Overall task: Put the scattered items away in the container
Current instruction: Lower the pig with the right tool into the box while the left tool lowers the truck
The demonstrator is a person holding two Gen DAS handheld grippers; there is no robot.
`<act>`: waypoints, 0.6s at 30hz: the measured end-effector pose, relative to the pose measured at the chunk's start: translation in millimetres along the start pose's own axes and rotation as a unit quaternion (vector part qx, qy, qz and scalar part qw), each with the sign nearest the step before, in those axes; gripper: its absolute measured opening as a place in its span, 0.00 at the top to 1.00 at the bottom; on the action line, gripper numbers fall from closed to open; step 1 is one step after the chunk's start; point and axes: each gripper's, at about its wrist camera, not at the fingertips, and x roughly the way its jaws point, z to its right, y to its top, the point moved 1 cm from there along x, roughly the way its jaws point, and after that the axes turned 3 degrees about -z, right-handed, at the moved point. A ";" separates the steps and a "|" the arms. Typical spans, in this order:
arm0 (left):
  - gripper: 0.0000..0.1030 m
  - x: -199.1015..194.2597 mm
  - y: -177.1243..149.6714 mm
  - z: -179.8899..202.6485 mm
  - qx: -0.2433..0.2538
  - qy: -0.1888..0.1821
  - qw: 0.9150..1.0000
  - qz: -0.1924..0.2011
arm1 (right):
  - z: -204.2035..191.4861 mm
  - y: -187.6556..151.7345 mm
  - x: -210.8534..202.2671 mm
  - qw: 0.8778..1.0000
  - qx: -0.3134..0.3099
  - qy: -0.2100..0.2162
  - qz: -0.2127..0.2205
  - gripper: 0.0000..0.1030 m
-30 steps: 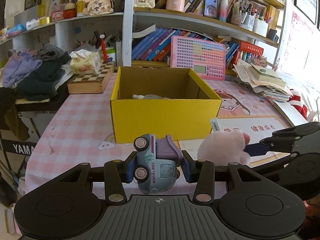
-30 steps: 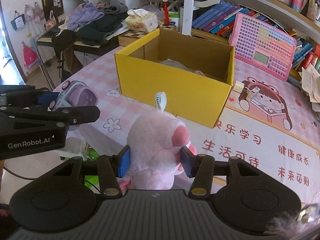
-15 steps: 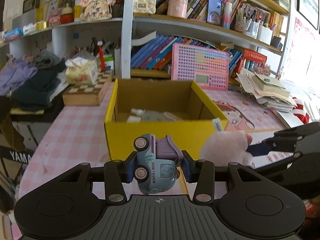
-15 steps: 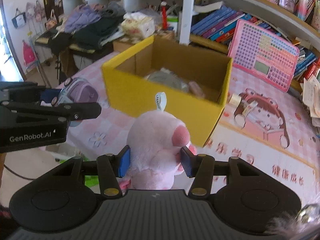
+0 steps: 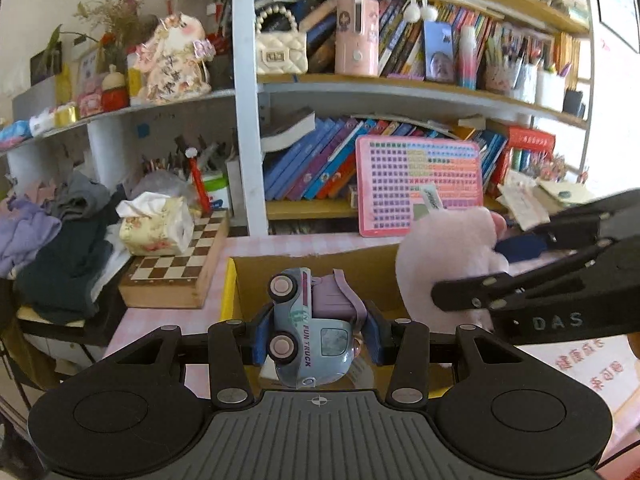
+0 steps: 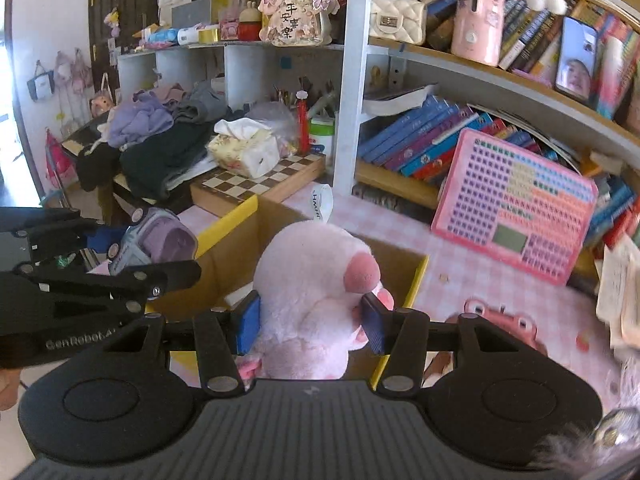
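Two grippers tilt downward over the yellow cardboard box [image 5: 234,292]: the left gripper [image 5: 316,338] pinches a glossy plastic toy truck [image 5: 310,332], the right gripper [image 6: 310,322] squeezes a fluffy pink plush pig [image 6: 316,296]. Beyond, a pink keyboard toy [image 6: 516,208] leans against the bookshelf.

On the toy truck [image 5: 310,330] between your left fingers you can read "FUN TRUCK" along its pale blue side. The dark body of the right gripper [image 5: 560,292], seen from the left wrist, carries the letters "DAS". From the right wrist, the left gripper [image 6: 80,304] shows "GenRobot" in pale print, with its last letters cut off. The white loop tag [image 6: 322,204] on top of the pink plush [image 6: 316,300] bears small dark letters too blurred to read. A shelf ornament [image 6: 294,12] shows the characters "平安喜樂". Red characters on the tabletop mat [image 5: 588,372] are too blurred to make out.
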 end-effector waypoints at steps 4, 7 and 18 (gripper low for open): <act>0.58 33.2 -0.4 9.4 0.011 0.004 0.999 -0.032 | 9.7 8.1 39.8 0.999 -0.020 0.003 -0.029 0.51; 0.58 58.6 -4.5 16.2 0.019 0.004 0.998 -0.063 | 18.0 15.5 76.2 0.997 -0.050 0.004 -0.056 0.51; 0.57 103.5 -7.5 32.4 0.041 0.006 0.991 -0.130 | 25.4 34.0 159.9 0.983 -0.110 0.040 -0.141 0.50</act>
